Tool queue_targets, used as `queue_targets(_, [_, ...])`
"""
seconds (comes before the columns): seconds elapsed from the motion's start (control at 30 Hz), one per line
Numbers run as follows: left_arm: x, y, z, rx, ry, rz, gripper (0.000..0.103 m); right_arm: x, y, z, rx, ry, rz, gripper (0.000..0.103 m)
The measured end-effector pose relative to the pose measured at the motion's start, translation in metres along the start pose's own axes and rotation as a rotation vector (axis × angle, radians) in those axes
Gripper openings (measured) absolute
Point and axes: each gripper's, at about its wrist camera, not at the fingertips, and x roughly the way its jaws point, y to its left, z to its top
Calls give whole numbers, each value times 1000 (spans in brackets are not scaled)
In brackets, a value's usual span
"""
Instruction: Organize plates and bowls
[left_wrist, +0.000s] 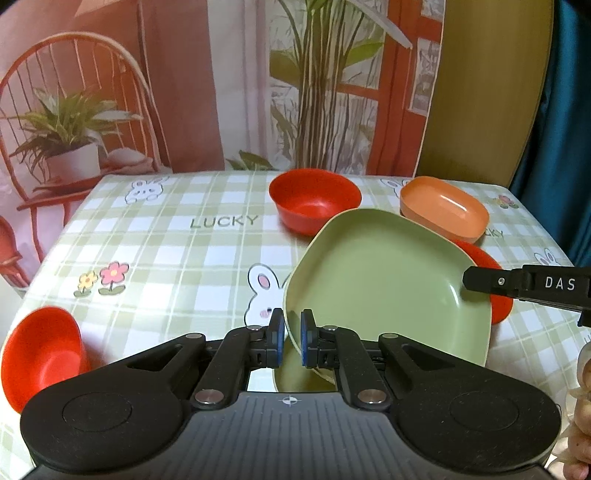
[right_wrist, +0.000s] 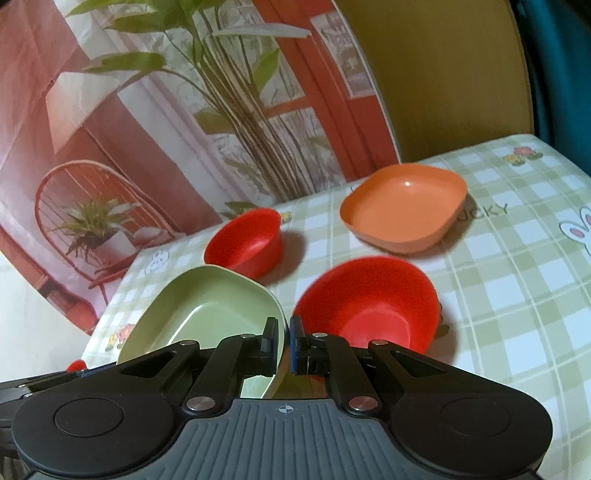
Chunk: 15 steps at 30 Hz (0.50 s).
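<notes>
A square green plate (left_wrist: 376, 280) is held between both grippers above the checked tablecloth. My left gripper (left_wrist: 291, 336) is shut on its near left rim, blue pads on either side of the edge. My right gripper (right_wrist: 284, 332) is shut on the plate's (right_wrist: 207, 310) opposite rim; in the left wrist view it (left_wrist: 471, 282) reaches in from the right. A red bowl (right_wrist: 369, 306) stands just right of the plate, partly hidden behind it (left_wrist: 491, 266) in the left wrist view.
Another red bowl (left_wrist: 314, 199) stands at the back middle, with an orange square dish (left_wrist: 443, 208) to its right. A third red bowl (left_wrist: 40, 350) sits near the table's left front corner. A printed backdrop hangs right behind the table (left_wrist: 166, 236).
</notes>
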Motion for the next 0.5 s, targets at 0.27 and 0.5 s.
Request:
queue_targets(0.27, [3,2,-13,-26,17,8,10,2,-1,-15,-29,33,-1,7])
queue_targets(0.5, [4,3,-16,-32,17,7,10,6,-5,-21,-27,55,-2,7])
